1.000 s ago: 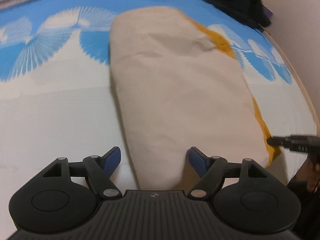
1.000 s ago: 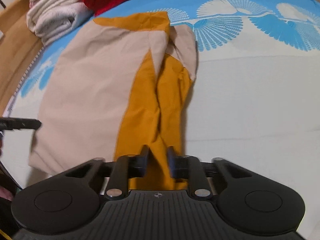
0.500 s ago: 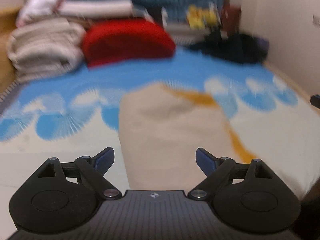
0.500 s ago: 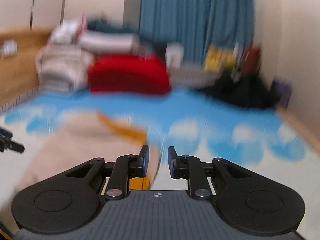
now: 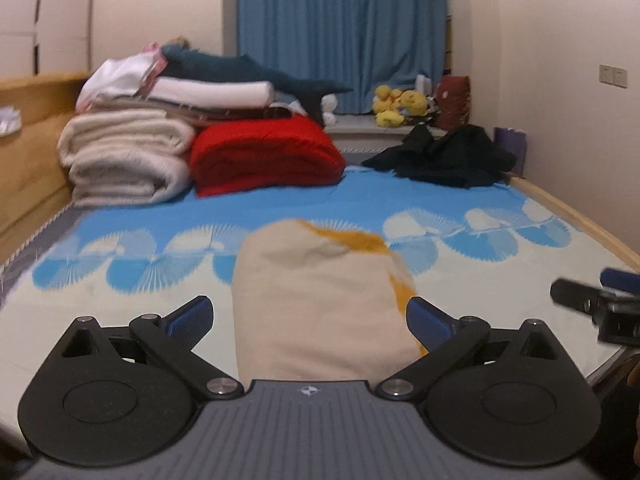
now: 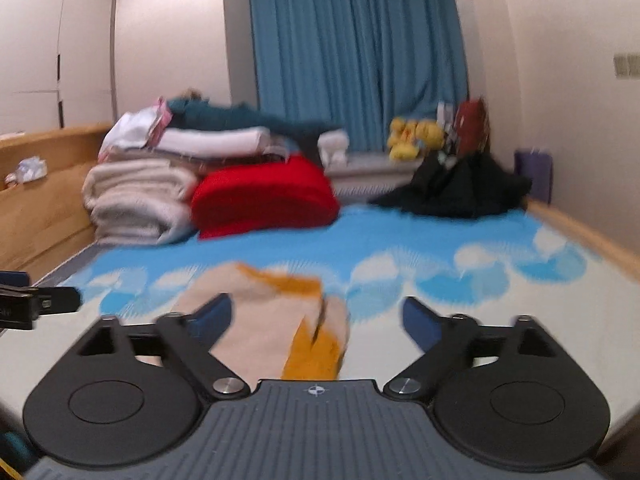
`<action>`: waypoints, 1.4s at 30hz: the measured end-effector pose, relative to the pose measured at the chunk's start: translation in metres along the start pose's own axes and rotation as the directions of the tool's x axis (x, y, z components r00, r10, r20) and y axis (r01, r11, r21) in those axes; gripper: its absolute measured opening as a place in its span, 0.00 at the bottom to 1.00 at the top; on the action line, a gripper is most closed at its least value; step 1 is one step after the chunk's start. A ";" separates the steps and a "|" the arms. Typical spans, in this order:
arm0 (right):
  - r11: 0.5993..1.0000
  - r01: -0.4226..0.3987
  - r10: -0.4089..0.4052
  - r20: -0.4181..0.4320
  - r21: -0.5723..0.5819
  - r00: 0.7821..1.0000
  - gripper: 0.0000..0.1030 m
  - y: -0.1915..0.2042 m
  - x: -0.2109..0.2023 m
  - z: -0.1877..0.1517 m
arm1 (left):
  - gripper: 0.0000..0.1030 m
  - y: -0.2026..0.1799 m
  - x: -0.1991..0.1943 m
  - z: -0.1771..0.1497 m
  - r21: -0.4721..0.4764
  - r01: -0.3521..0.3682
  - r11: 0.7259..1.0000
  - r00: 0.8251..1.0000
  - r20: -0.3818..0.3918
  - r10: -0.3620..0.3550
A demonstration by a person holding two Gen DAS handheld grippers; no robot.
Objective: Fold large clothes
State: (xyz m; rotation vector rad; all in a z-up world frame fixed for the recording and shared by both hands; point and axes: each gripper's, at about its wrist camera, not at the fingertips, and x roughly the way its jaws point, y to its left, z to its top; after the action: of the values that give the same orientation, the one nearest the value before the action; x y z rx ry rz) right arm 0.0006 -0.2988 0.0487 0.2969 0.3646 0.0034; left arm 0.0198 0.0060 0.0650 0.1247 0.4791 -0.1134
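Both cameras now look level across the bed (image 5: 400, 196) toward the far wall; a second ago they looked down onto the cloth. The right hand-held gripper (image 6: 316, 318), which a second ago had its jaws nearly together over the orange edge of the garment, now has its jaws spread wide and holds nothing. The left hand-held gripper (image 5: 310, 316) is likewise wide open and empty, as it was before. Both have lifted away from the fabric.

The beige and orange garment (image 5: 320, 296) lies in the lower centre of the left view as a narrow folded strip on the blue and white bed sheet (image 5: 120, 320), with an orange band showing along its right side. In the right view the same garment (image 6: 276, 320) sits lower centre, blurred by motion. Judging from this, one lengthwise fold is done and released, and the strip probably still needs folding across.

At the upper left of the frame stands a stack of folded cream blankets (image 5: 124, 160) with a red blanket (image 5: 264, 152) beside it. A heap of dark clothes (image 5: 444, 156) lies at the upper right, yellow soft toys (image 5: 396, 108) sit on the sill, and a blue curtain (image 5: 340, 32) hangs behind. All are well apart from the garment, so nothing blocks the next fold.
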 end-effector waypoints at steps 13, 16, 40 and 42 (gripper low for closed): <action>0.996 0.006 -0.024 -0.208 -0.087 0.978 0.99 0.054 0.055 -0.053 | 1.00 0.024 0.070 -0.059 -0.131 -0.172 0.976 0.975 -0.166 0.150; 0.995 -0.007 -0.016 -0.227 -0.103 0.974 0.99 0.066 0.066 -0.057 | 1.00 0.025 0.074 -0.061 -0.168 -0.164 0.972 0.972 -0.198 0.130; 0.992 0.017 -0.047 -0.239 -0.125 0.970 0.99 0.063 0.073 -0.059 | 1.00 -0.001 0.084 -0.065 -0.077 -0.094 0.993 0.981 -0.180 0.079; 0.992 0.013 -0.044 -0.241 -0.127 0.970 0.99 0.063 0.073 -0.059 | 1.00 -0.001 0.084 -0.065 -0.077 -0.091 0.993 0.981 -0.181 0.076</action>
State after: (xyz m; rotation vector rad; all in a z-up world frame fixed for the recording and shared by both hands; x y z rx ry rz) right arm 0.0512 -0.2176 -0.0115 0.1670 0.6104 0.0344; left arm 0.0646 0.0079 -0.0318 0.0716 0.6549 0.0012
